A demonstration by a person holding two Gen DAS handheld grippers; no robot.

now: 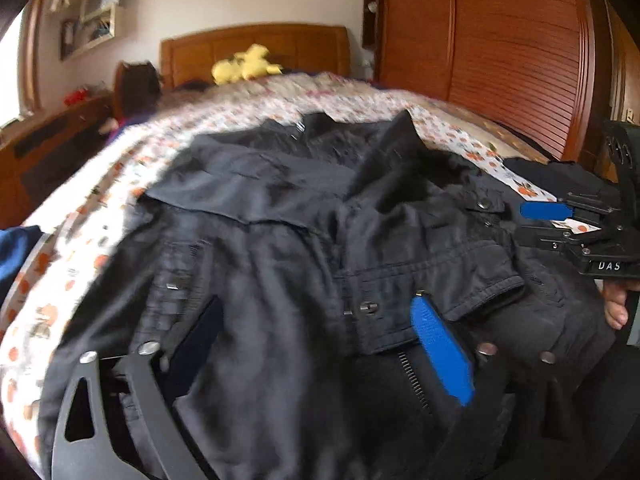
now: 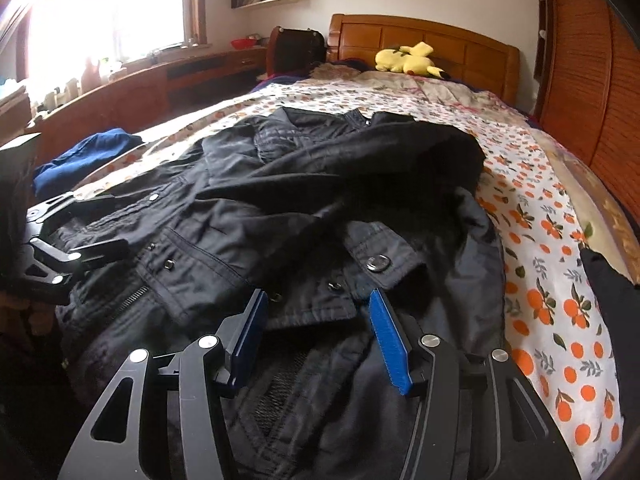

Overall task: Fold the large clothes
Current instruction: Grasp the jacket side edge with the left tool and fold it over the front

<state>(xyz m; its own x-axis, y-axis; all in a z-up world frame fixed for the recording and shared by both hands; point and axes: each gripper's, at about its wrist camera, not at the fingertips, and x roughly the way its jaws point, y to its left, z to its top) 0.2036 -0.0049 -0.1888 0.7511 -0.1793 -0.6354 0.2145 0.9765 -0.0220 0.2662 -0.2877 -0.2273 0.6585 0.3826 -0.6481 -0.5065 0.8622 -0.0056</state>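
A large black jacket (image 1: 280, 216) with snaps and a zipper lies rumpled on a bed with an orange-print sheet (image 1: 80, 216); it also shows in the right wrist view (image 2: 304, 184). My left gripper (image 1: 320, 320) is open, its blue pads spread over the jacket's hem, with cloth lying between them. My right gripper (image 2: 318, 304) is open just above the jacket's lower front, near a snap flap (image 2: 378, 262). Each gripper shows in the other's view, the right gripper (image 1: 560, 220) at the right edge and the left gripper (image 2: 60, 256) at the left edge.
A yellow plush toy (image 2: 408, 60) lies by the wooden headboard (image 2: 424, 40). A blue garment (image 2: 84, 156) sits at the bed's left side, a dark garment (image 2: 608, 292) at the right. A wooden wardrobe (image 1: 500, 48) stands right of the bed, a desk (image 2: 140, 84) under the window.
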